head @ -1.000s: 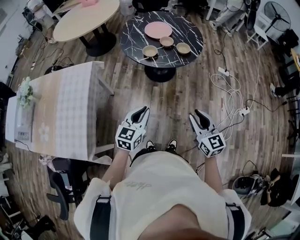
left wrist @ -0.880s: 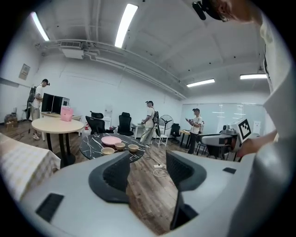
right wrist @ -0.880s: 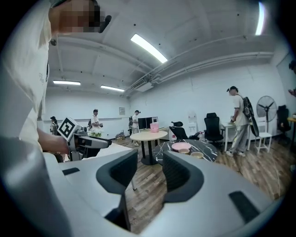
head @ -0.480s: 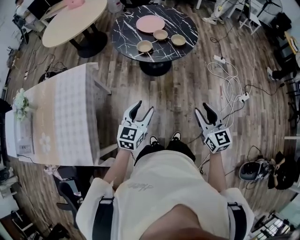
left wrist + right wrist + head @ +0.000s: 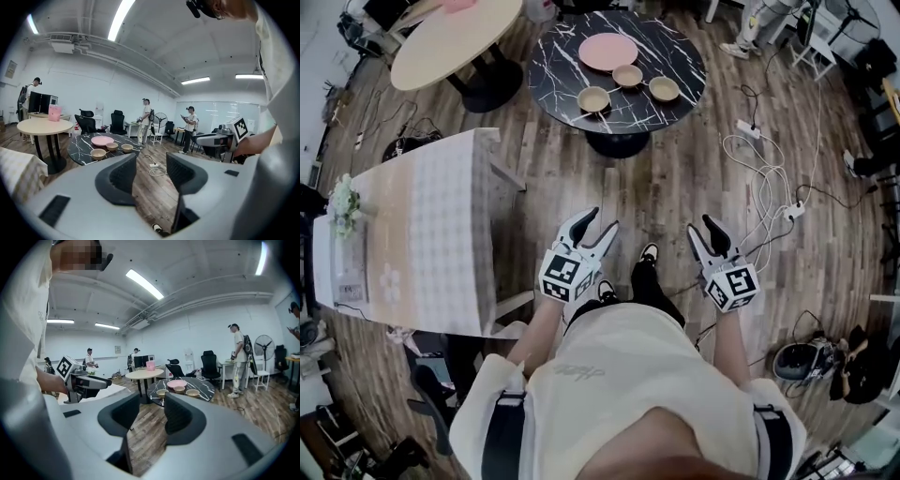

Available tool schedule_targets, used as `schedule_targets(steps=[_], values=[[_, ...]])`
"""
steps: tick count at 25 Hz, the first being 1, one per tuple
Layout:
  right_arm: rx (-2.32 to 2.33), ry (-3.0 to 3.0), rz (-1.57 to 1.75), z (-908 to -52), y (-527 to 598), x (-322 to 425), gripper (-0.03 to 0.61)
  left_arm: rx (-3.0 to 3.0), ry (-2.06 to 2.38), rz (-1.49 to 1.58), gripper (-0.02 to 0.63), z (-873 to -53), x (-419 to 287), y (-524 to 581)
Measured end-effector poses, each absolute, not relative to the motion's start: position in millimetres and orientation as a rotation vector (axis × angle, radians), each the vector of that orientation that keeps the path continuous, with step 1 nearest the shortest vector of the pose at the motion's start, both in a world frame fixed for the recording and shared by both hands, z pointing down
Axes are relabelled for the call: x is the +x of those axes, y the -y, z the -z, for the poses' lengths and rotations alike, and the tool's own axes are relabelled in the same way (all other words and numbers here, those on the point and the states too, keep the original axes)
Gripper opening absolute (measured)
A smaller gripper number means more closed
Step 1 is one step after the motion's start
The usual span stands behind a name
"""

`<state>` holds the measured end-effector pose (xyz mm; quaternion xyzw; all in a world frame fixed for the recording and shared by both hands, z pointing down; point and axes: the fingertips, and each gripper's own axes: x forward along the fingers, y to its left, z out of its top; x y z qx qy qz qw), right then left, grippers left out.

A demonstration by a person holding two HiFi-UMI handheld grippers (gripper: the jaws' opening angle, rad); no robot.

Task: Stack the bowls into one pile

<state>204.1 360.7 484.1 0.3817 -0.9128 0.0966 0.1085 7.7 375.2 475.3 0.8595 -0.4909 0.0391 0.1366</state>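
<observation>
— Well ahead of the left gripper [image 5: 602, 221] and the right gripper [image 5: 701, 227], what is waiting?
— Three tan bowls are sitting apart on the black marble table [image 5: 680, 56], far in front of both: the nearest bowl [image 5: 593, 98], the middle bowl [image 5: 627, 75] and the right-hand bowl [image 5: 664, 89], beside a pink plate [image 5: 608, 51].
— Are the grippers carrying anything?
— No. Both pairs of jaws are standing apart with only floor showing between them. They have just been swinging wide, then easing in slightly.
— How are the bowls likely handling?
— They are looking light, rigid, smooth and possibly breakable. I am judging the rim best: one jaw inside, one outside.
— Which way are they pointing?
— Mouths are facing up. Being round, they are showing no long axis.
</observation>
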Motion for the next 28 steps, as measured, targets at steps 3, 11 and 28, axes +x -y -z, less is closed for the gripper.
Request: schedule_targets(steps=[3,11,28], values=[[1.105,2.717,-0.286,-486,-322,212,0.161,2.453,1.486,-0.128,0.209,-471,9,-353],[1.105,2.749,-0.109,-462,-217,246,0.161,2.426,1.606,-0.079,0.206,-436,22,-263],[0.945,2.732,-0.320,-530,-139,263,0.158,2.282,1.656,-0.203,0.193,-474,41,-199]])
